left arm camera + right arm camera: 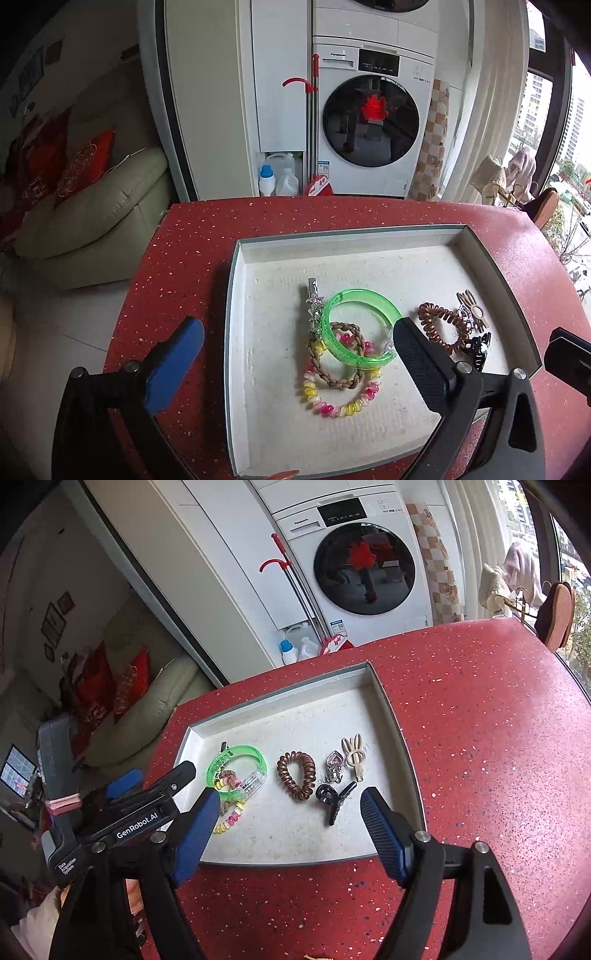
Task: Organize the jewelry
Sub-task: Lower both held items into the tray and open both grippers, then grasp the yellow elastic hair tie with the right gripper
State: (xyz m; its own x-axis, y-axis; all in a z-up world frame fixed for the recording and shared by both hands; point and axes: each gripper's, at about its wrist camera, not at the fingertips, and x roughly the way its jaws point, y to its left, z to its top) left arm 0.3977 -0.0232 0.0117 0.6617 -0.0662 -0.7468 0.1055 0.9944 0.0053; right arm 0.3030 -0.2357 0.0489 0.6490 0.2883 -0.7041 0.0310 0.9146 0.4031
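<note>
**Jewelry in tray, both grippers empty**

Left gripper (299, 354) spread wide above green bangle (360, 325), gripping nothing. Right gripper (290, 812) spread, empty, over black clip (334, 799). Bangle, coil ties and clips lying in tray (236, 332) on red table (166, 277).

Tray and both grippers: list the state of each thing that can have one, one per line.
Tray: open, on the red table.
Left gripper: open, empty.
Right gripper: open, empty.
Green bangle: in the tray, lying on the braided hair tie.
Pink-and-yellow coil tie: flat, under the braided hair tie.
Brown coil tie: flat, apart.
Black claw clip: lying on its side.
Washing machine door: shut.
</note>
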